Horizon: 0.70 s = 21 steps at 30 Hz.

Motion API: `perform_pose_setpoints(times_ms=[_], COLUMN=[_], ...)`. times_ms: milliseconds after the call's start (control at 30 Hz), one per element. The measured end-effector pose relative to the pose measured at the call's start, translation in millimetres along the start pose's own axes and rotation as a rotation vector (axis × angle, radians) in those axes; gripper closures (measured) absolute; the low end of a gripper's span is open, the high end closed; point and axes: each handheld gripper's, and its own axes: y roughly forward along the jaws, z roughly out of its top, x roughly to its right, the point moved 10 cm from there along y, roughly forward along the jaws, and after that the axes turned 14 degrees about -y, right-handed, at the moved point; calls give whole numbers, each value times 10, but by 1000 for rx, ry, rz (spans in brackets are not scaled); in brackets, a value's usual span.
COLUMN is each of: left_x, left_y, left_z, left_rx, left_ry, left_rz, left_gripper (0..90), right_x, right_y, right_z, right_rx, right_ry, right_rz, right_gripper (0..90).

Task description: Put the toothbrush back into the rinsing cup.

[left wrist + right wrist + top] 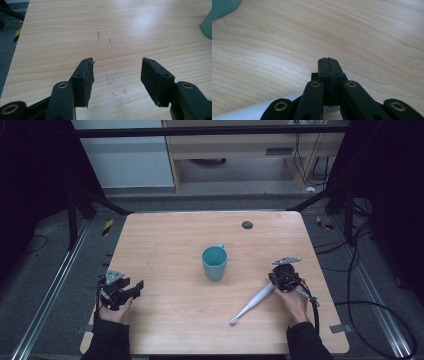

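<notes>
Right hand-held gripper [274, 281] is pressed closed, empty, touching the thick end of the white toothbrush [252, 302] that lies on the surface right of the teal cup [214, 262]. Left hand-held gripper [136, 288] waits wide open, far left of the cup. Next I think the right one must open, then grip the handle.

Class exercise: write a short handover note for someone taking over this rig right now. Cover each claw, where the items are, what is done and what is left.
Left claw: open, empty, low over the table's near-left part.
Right claw: shut with nothing between its jaws, sitting at the thick end of the white electric toothbrush.
Toothbrush: lying flat on the table, brush head toward the near edge.
Teal mug: upright at mid-table, looks empty.
Done: nothing moved yet, by the look of it.
Left: probably open the right claw, grasp the toothbrush and stand it in the mug.
</notes>
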Motion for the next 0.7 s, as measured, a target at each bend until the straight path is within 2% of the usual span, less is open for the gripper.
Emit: perform_pose_setpoints(times_ms=[100,267,300,467,700], left_x=[-5,-7,-6,0,-4], left_y=[-8,-9,-9,-5,-11], left_z=[5,6,7,4,9], left_rx=[4,5,5,3,5], left_ry=[-2,1,1,3,5], left_rz=[0,3,4,3,6], left_gripper=[429,429,429,429,429], right_x=[2,-12,-23,-6,-56], right_y=[-7,-62,-75,-135,-209], right_z=[-31,-68,-96,-129,-204], right_rx=[-16,-5,-20,-15,-26], right_ry=[-10,-3,2,1,-6], right_rz=[-6,-4,1,-5,7], right_gripper=[900,900,900,900,900])
